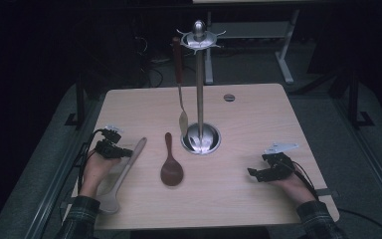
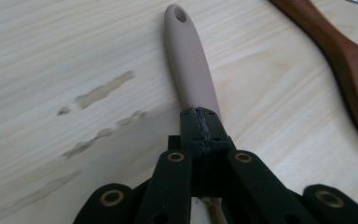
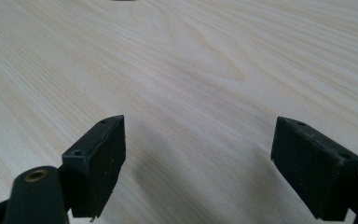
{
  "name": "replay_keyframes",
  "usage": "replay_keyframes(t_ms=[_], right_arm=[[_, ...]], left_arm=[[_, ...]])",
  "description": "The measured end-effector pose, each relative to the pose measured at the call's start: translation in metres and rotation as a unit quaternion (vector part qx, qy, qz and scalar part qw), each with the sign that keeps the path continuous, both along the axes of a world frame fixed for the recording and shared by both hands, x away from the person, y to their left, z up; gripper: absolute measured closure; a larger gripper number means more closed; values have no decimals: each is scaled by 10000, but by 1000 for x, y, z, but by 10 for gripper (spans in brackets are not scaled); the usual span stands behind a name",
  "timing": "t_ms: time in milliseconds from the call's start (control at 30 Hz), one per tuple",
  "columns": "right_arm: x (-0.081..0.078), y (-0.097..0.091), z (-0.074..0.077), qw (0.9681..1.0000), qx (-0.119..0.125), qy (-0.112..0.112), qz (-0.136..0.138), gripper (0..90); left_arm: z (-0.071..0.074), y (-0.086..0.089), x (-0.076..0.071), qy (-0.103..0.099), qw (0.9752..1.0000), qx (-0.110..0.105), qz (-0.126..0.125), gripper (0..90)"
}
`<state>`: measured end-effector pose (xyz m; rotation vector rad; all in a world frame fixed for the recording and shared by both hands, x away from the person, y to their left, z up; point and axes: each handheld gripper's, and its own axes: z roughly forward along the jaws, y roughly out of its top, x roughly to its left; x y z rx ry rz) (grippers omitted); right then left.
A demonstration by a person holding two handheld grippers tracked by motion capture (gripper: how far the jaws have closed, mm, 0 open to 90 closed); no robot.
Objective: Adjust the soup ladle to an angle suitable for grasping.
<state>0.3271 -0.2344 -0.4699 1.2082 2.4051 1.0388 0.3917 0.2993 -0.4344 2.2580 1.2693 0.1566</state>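
Dim room; pale wooden table (image 1: 258, 114); grey carpet floor (image 1: 328, 114); white desk legs (image 1: 286, 55) behind

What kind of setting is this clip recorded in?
Probably a lab or office workroom, not a kitchen: a light wooden desk with a cable grommet, another desk's metal legs on grey carpet behind, and a chrome utensil stand staged with spoons.

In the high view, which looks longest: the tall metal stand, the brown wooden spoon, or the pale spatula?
1. Metal stand, clearly longest.
2. Pale spatula.
3. Brown wooden spoon, shortest. The spatula lies a bit nearer the camera, so their gap is less sure.
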Motion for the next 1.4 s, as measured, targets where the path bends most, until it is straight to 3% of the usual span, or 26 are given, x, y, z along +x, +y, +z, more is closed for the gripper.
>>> replay_keyframes(t_ms=[333, 533, 567, 700, 867, 967, 1067, 1133, 1200, 1300, 1400], right_arm=[[0, -1, 0, 10000, -13, -22, 33, 175], [0, -1, 0, 10000, -14, -22, 39, 176], [0, -1, 0, 10000, -16, -18, 38, 176], [0, -1, 0, 10000, -10, -2, 33, 176], [-1, -1, 0, 10000, 11, 70, 8, 176], [0, -1, -1, 10000, 14, 39, 34, 176], [0, -1, -1, 10000, -11, 26, 69, 176], [0, -1, -1, 10000, -15, 23, 76, 176], [0, -1, -1, 10000, -17, 18, 78, 176], [0, -1, 0, 10000, -27, 21, 80, 176], [0, -1, -1, 10000, -31, 17, 86, 176]], left_arm=[[0, -22, -5, 119, 9990, -128, -402, 898], [1, -29, -8, 112, 9984, -97, -538, 898], [1, -31, -8, 104, 9985, -192, -494, 898], [1, -31, -8, 134, 9980, -121, -602, 898], [8, -24, -11, 77, 9984, -153, -532, 896], [17, -19, -17, 20, 9989, -25, -473, 863], [22, -16, -22, 177, 9987, 118, -456, 809], [21, -18, -27, 331, 9980, 189, -503, 755], [20, -20, -30, 351, 9971, 328, -585, 682], [17, -22, -32, 501, 9947, 529, -725, 663], [13, -24, -31, 551, 9939, 671, -686, 663]])
